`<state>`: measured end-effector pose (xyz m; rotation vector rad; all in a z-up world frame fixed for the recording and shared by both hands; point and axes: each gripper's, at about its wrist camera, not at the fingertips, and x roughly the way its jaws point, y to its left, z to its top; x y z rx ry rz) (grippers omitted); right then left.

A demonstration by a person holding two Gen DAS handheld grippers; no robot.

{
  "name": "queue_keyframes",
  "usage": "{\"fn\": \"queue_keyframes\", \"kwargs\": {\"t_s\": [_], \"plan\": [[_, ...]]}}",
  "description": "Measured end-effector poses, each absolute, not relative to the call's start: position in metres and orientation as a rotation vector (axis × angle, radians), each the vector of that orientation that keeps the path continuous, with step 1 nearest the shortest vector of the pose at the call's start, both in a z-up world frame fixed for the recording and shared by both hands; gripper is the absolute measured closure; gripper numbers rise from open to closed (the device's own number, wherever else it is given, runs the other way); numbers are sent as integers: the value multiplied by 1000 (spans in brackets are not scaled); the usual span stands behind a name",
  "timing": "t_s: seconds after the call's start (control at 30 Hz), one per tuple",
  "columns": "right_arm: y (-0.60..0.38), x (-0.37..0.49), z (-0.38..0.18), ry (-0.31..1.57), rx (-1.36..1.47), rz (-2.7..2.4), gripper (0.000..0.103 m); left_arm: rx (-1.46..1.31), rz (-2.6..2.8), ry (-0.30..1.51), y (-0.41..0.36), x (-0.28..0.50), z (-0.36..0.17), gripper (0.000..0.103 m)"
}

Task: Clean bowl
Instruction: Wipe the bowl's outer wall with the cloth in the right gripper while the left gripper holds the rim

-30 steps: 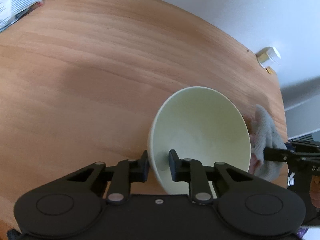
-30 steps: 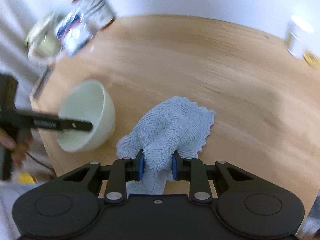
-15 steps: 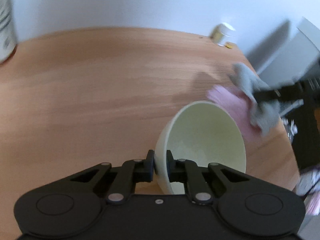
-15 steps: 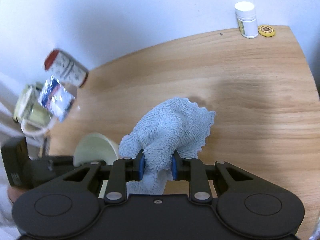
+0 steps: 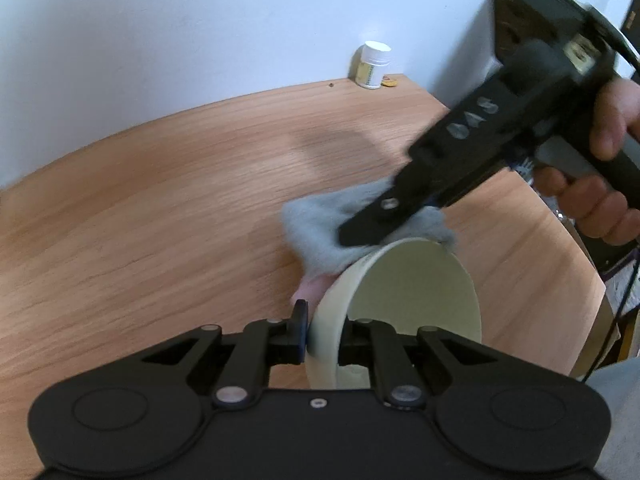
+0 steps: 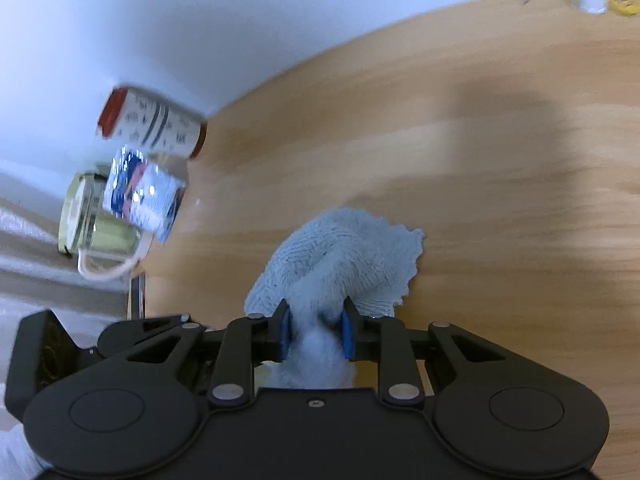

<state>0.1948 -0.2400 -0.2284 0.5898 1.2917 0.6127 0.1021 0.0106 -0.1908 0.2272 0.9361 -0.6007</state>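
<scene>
My left gripper [image 5: 323, 334] is shut on the near rim of a pale cream bowl [image 5: 412, 292], which is lifted off the table and tipped on its side with its opening to the right. My right gripper [image 6: 316, 330] is shut on a grey-blue fluffy cloth [image 6: 344, 256]. In the left wrist view the right gripper [image 5: 376, 222] comes in from the upper right and holds the cloth [image 5: 320, 232] at the bowl's far rim. The bowl is hidden in the right wrist view.
A wooden table [image 5: 160, 208] runs to a white wall. A small white-capped bottle [image 5: 374, 65] and a yellow disc [image 5: 389, 81] stand at the back. A red-capped can [image 6: 154, 126], a foil packet [image 6: 142, 194] and a glass mug [image 6: 100, 228] stand at the table's left end. Something pink [image 5: 312, 288] shows behind the bowl.
The left gripper has lifted and tipped the bowl onto its side. The right gripper has carried the cloth off the table leftward and up to the bowl's far rim.
</scene>
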Motion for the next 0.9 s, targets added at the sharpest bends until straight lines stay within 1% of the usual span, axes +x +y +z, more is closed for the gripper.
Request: {"fn": "queue_keyframes", "kwargs": {"t_s": [0.3,0.53,0.8,0.9], "plan": [[-205,195,-213,1304,613,673,78,221,-594,914,10,96,-191,90],[-235,179,-228,1303,675,579,78,216,-588,914,2,93,-192,89],[-271,156,-262,1381,759,414,78,209,-581,920,9,83,-192,89],[-270,155,-264,1391,764,411,78,208,-575,917,10,82,-192,89]]}}
